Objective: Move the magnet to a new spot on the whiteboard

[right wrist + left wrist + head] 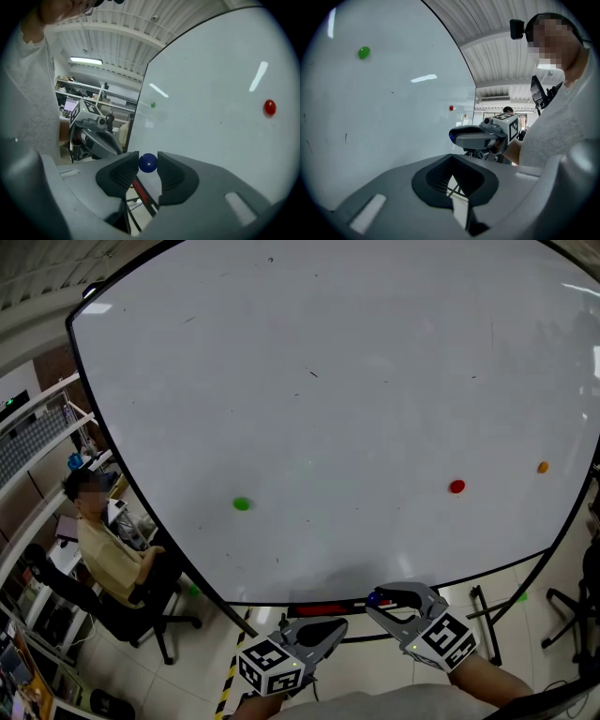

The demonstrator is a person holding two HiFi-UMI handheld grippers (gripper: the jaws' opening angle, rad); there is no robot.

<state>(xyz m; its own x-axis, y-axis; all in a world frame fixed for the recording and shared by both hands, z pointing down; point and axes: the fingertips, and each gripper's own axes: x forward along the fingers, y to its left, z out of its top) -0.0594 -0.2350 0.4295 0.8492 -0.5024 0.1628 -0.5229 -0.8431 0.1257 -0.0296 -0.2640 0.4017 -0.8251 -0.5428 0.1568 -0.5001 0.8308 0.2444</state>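
Blue magnet (148, 163), a small round one, sat pinched between the jaws of the right gripper (147, 158), which were closed in on it from both sides with only the ball's width left between them. It was off the whiteboard (328, 381) at this point: in the head view the right gripper hung low, below the board's bottom edge, with the blue dot at its tip. That placing suggested the pick was done and the carry to a fresh spot was in hand. Gripping the ball across its middle, near the jaw tips, left its far face free to meet the board when pressed on.

The left gripper (451, 159) held nothing. Its jaws were closed tip to tip, with only the dark hollow of the pads behind them. It was parked low beside the right one, probably just to stay out of the way.

Three other magnets sat on the board: a green magnet (242, 504) low on the left, a red magnet (457, 487) low on the right, and an orange magnet (542, 467) near the right edge. Wide bare white lay between and above them, so a new spot was easy to find.

No readable writing showed anywhere. The board bore only faint stray marks, and the marker cube (441, 638) on each gripper carried black-and-white square patterns, no letters. A person (108, 549) sat on a chair to the left of the board.
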